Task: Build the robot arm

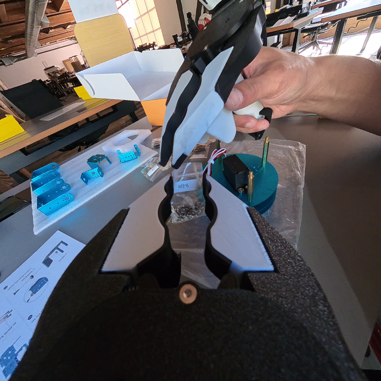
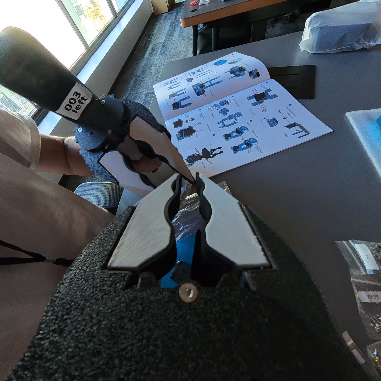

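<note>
The left gripper (image 1: 188, 177) is holding its jaws open around a small clear bag of screws (image 1: 188, 195) with a white label, the bag standing between the fingers without visible pinching. The right gripper (image 1: 170, 165) is reaching down from above with its jaws nearly closed, its tips at the bag's top edge; whether they are pinching the plastic cannot be determined. The bag is sitting over a clear plastic sheet (image 1: 288, 165) on the grey table (image 1: 309, 237), just beside a teal round base (image 1: 266, 181) carrying a black servo (image 1: 235, 171) and brass standoffs (image 1: 250, 185), with blue brackets (image 1: 53, 191) on white foam (image 1: 82, 185) and an open instruction booklet (image 2: 237, 115) lying nearby.
</note>
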